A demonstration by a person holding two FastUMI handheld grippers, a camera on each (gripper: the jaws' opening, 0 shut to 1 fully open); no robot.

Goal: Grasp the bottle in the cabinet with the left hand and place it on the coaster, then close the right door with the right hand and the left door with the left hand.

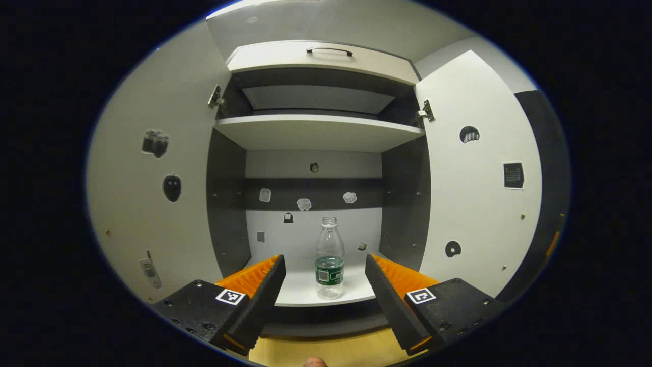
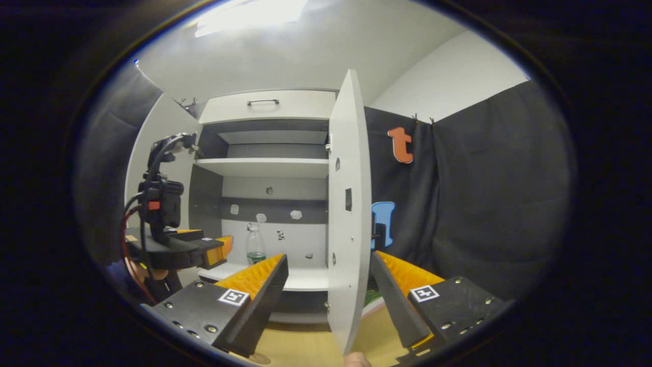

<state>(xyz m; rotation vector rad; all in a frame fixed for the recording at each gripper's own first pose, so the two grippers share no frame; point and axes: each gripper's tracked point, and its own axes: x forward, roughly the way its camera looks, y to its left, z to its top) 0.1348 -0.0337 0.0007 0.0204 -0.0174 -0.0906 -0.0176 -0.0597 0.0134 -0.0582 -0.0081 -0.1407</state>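
Standing upright on cabinet shelf: bottle (image 1: 329,257) | left gripper (image 1: 325,267) spread wide | right gripper (image 2: 329,275) spread, straddling right door (image 2: 348,214) edge

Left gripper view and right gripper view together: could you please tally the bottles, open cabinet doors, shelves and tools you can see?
Bottles: 1, the bottle
Open doors: 2, left door, right door
Shelves: 2, upper shelf, lower shelf
Tools: 2, left tool, right tool
Total: 7
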